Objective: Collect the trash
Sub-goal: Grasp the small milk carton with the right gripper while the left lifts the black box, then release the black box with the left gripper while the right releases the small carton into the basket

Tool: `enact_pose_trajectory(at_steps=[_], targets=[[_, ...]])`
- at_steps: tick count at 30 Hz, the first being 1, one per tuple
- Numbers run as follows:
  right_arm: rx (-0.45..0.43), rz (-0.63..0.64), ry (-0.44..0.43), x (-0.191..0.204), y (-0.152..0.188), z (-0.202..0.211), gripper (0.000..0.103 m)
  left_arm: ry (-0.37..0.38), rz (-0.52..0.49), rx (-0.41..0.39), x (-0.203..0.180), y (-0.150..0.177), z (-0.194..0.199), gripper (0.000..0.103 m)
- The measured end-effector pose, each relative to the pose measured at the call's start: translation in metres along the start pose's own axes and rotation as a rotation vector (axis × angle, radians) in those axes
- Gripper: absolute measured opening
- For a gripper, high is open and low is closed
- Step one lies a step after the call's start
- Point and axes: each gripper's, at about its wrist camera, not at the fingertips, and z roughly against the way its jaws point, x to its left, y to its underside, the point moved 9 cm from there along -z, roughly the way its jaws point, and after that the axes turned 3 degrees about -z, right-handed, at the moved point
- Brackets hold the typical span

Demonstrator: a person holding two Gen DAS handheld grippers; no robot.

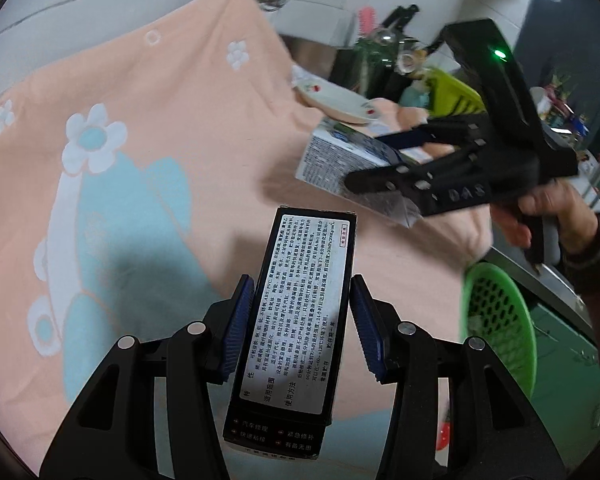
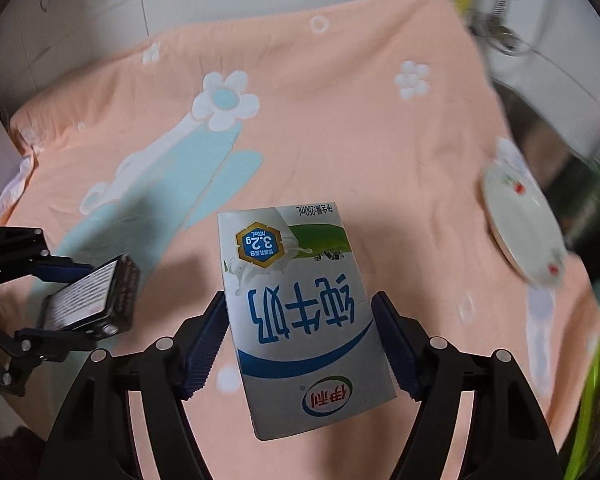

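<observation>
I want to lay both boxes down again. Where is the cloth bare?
The peach cloth is bare between the flower print and the plate. It is crowded at the far right edge, around the plate and the green basket.

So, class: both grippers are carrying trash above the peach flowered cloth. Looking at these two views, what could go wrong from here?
1. The milk carton sits skewed in the right gripper; it could twist free.
2. The long black box is pinched by the left gripper only partway along, so it may pivot or slide out.
3. The green basket hangs past the cloth edge; a sloppy release could miss it.
</observation>
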Motion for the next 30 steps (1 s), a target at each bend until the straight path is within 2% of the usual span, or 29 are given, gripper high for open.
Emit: enact_pose_trajectory(at_steps=[2,5,11,16,22,30], targets=[[-0.026,-0.027,0.004,0.016,0.013,0.015,0.07,0.011,-0.018,-0.009,-0.016,0.004,0.006,0.049],[-0.054,-0.087,0.009,0.019,0.045,0.039,0.07,0.048,-0.032,-0.02,-0.042,0.008,0.012,0.049],[-0.11,-0.239,0.049,0.011,0.123,0.095,0.07,0.119,-0.082,-0.03,-0.096,0.018,0.019,0.049],[-0.115,-0.355,0.106,-0.002,0.19,0.123,0.07,0.184,-0.125,-0.009,-0.142,0.035,0.012,0.049],[-0.105,-0.492,0.15,-0.007,0.263,0.137,0.07,0.229,-0.173,0.015,-0.187,0.053,0.004,0.049],[-0.093,-0.673,0.146,-0.008,0.335,0.128,0.07,0.217,-0.244,0.049,-0.225,0.069,-0.014,0.049]])
